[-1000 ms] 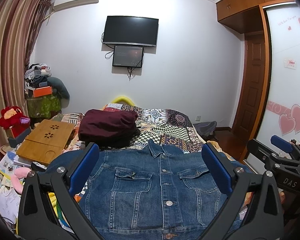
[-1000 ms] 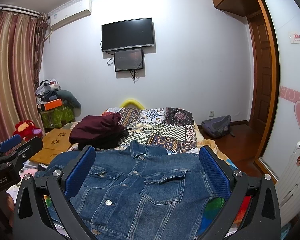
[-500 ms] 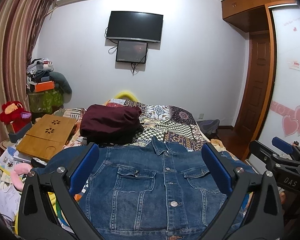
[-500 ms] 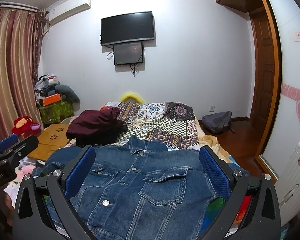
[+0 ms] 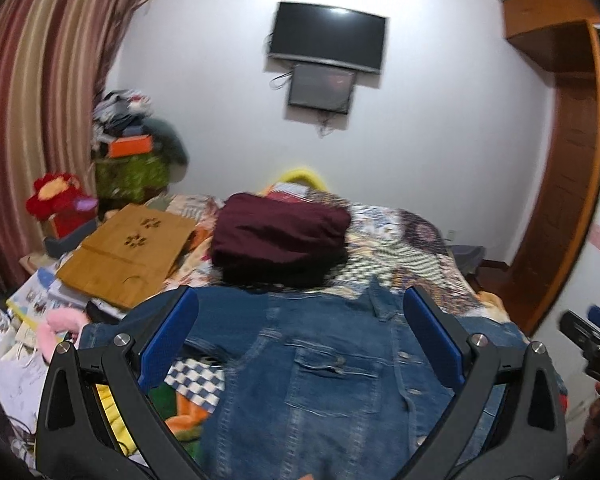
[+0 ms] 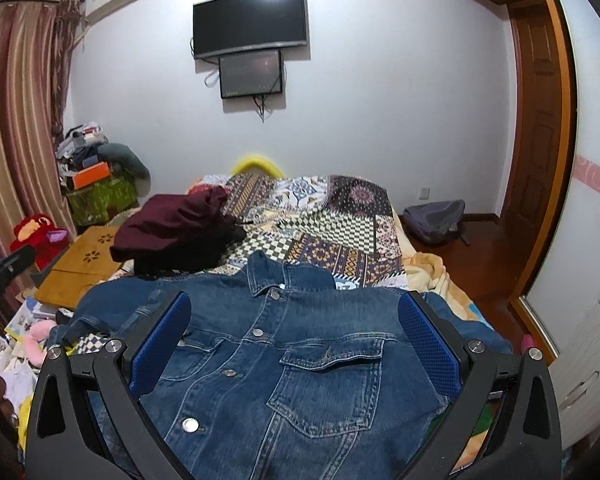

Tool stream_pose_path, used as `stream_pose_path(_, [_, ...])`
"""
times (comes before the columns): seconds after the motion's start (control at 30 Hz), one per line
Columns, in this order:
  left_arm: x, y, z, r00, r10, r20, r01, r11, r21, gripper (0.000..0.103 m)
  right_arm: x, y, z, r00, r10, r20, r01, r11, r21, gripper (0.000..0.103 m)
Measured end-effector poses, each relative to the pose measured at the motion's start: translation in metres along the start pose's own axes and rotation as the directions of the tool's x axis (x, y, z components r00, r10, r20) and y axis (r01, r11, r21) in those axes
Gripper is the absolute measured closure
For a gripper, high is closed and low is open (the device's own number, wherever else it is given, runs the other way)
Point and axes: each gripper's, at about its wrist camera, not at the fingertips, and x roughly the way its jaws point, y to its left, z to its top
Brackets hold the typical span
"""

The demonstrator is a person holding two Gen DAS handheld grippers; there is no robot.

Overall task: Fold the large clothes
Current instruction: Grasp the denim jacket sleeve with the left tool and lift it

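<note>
A blue denim jacket (image 5: 324, 380) (image 6: 284, 360) lies spread front-up on the near end of the bed, collar pointing away from me. My left gripper (image 5: 300, 316) hovers above its left chest, open, nothing between the blue pads. My right gripper (image 6: 294, 312) hangs over the button line and right chest pocket, also open and empty. The right gripper's tip (image 5: 592, 340) shows at the right edge of the left wrist view; the left gripper's tip (image 6: 4, 268) shows at the left edge of the right wrist view.
A dark maroon bundle of clothes (image 5: 280, 236) (image 6: 172, 232) sits on the patchwork bedspread (image 6: 332, 220) beyond the collar. A wooden lap tray (image 5: 128, 256) and piled clutter line the bed's left side. A grey backpack (image 6: 436, 220) lies on the floor by the door.
The left wrist view has swung left and dipped, with motion blur; the jacket now sits right of its centre. The right view has tilted down a little. Both grippers stay open.
</note>
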Motion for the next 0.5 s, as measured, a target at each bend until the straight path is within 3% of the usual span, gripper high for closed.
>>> stream_pose_path(0.17, [0.045, 0.06, 0.001, 0.991, 0.095, -0.09, -0.104, 0.99, -0.096, 0.0, 0.028, -0.006, 0.002, 0.997, -0.015, -0.069, 0.017, 1.0, 0.018, 0.0])
stream_pose_path(0.33, [0.091, 0.127, -0.01, 0.957, 0.181, -0.228, -0.225, 0.957, -0.185, 0.0, 0.057, -0.01, 0.0, 0.988, -0.024, -0.15, 0.03, 0.999, 0.042, 0.0])
stream_pose_path(0.5, [0.132, 0.196, -0.037, 0.911, 0.113, -0.397, -0.255, 0.91, -0.326, 0.0, 0.086, -0.013, -0.002, 0.974, -0.037, -0.222, 0.049, 0.998, 0.05, 0.0])
